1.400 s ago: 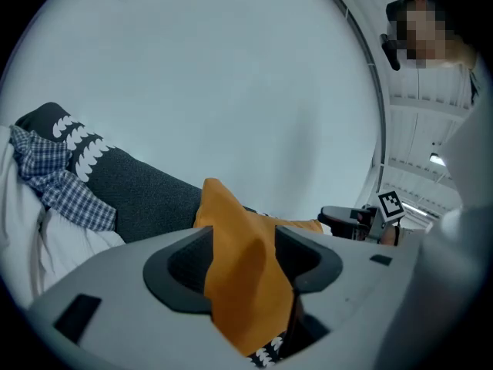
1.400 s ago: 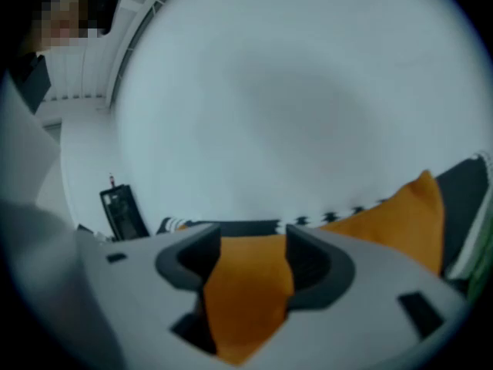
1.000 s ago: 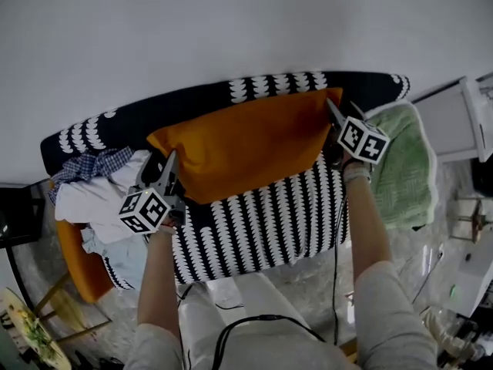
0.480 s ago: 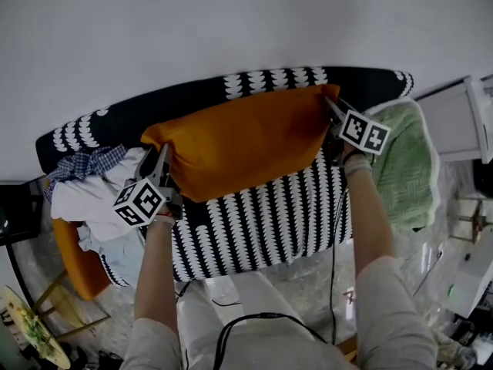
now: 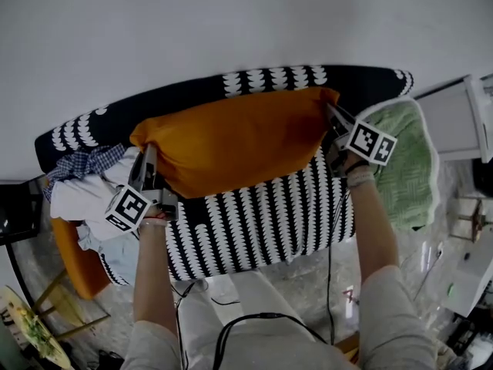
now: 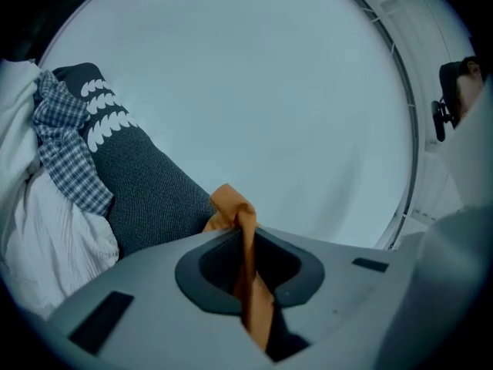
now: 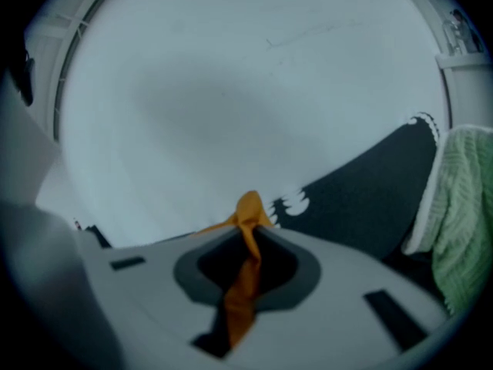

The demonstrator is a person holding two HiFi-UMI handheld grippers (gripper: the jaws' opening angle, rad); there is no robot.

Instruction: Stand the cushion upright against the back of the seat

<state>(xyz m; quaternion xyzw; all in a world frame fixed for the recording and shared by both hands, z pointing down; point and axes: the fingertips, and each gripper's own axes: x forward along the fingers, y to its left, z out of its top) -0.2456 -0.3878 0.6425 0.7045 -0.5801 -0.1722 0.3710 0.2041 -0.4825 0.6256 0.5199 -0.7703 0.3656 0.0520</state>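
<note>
Orange cushion (image 5: 239, 141), head view: lies tilted across the striped sofa (image 5: 262, 230), top edge by the backrest.
Head view, sides: clothes (image 5: 85, 195) on the left, green towel (image 5: 404, 160) on the right.
Left gripper view: left gripper (image 6: 246, 241) jaws just closed, pinching a cushion corner.
Right gripper view: right gripper (image 7: 245, 245) jaws just closed, pinching the other corner.

A: What's sitting on the b/w patterned sofa (image 5: 254, 226)?
B: Orange cushion (image 5: 231, 141) lying across rear of seat, by backrest; green blanket (image 5: 404, 168) draping over R end; white clothes (image 5: 81, 200) & checked cloth (image 5: 85, 164) lying at L end.
</note>
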